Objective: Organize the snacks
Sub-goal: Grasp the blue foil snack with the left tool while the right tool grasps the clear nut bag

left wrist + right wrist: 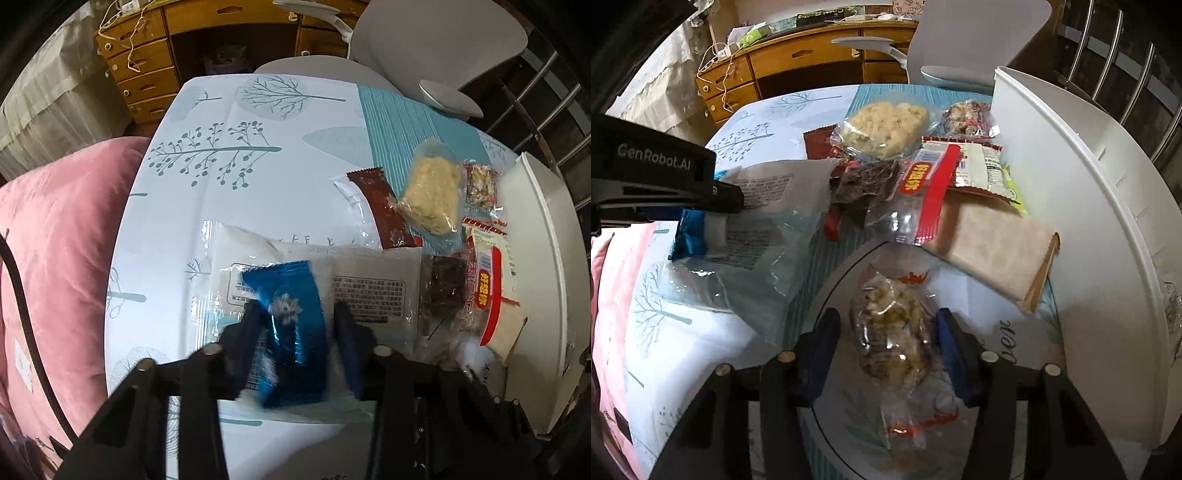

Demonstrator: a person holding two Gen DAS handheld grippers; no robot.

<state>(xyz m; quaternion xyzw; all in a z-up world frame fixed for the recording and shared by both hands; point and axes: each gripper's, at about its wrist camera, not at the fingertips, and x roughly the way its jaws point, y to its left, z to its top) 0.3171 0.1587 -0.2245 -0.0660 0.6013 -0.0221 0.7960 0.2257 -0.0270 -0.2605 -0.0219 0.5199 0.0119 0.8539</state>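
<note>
My left gripper (300, 314) is shut on a blue foil snack packet (291, 291), which rests on a large clear bag with printed text (369, 291). The right wrist view shows that gripper's black body and the blue packet (687, 236) at the left. My right gripper (888, 328) points down over a clear-wrapped nut cluster (890, 332) lying on a round printed plate (964, 295). The cluster sits between the jaws. The right pad (945, 332) meets the wrapper, and a thin gap shows at the left finger (829, 336).
A pile of snacks lies beyond: a rice-crisp block (882, 125), a dark brown piece (868, 181), a red-and-white packet (934, 184) and a flat beige packet (997, 251). A tall white bin (1071, 184) stands on the right. A pink cushion (55, 258) borders the table's left edge.
</note>
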